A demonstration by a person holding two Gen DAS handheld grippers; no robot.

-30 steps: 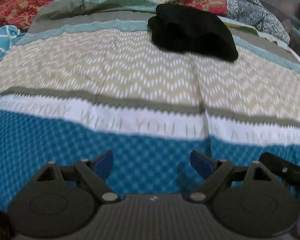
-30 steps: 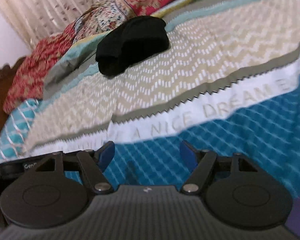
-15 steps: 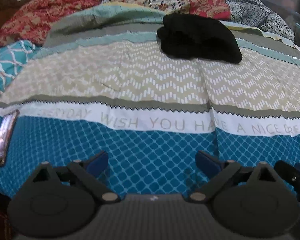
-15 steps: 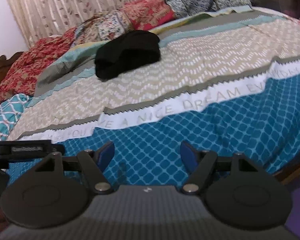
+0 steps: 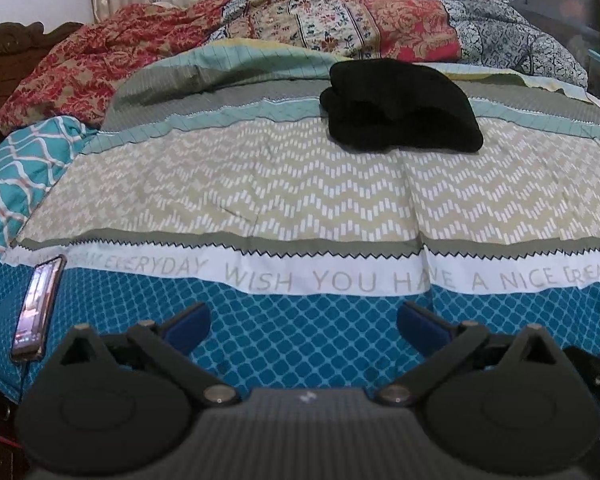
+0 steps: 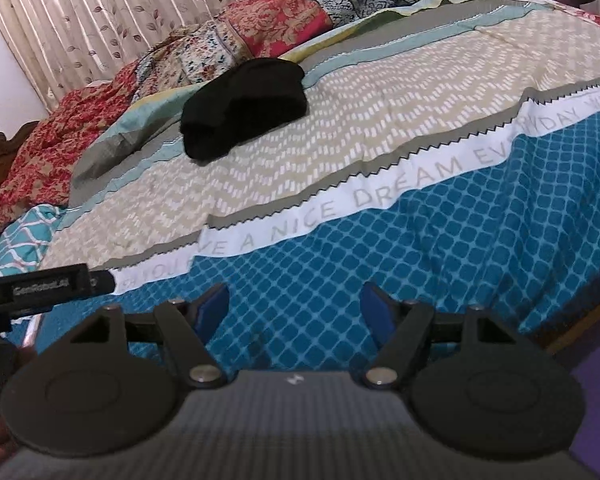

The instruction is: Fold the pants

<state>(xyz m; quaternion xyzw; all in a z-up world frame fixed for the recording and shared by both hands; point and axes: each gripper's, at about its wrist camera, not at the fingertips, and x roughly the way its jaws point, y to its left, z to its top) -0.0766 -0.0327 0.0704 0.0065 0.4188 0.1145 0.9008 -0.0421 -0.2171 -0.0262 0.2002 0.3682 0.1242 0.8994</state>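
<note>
The black pants lie in a folded bundle on the far part of the bed, resting across the grey and pale-teal stripes and the top of the beige zigzag band of the bedspread. In the right wrist view the same pants sit toward the upper left, just in front of the heap of flowered red, cream and blue quilts piled along the head of the bed. Nothing touches the bundle; both tools are well apart from it, near the foot of the bed.

The left hand-held gripper hangs over the blue diamond-patterned strip of the bedspread with its two blue-padded fingers spread wide and nothing between them. The right hand-held gripper is likewise over the blue strip, its fingers apart and holding nothing.

A white band with grey lettering runs across the bedspread between the blue strip and the zigzag band. A phone lies on the blue strip near the left edge of the bed, its screen lit. A teal and white patterned cloth lies at the left side of the bed, and a leaf-print curtain hangs behind the head of the bed.
</note>
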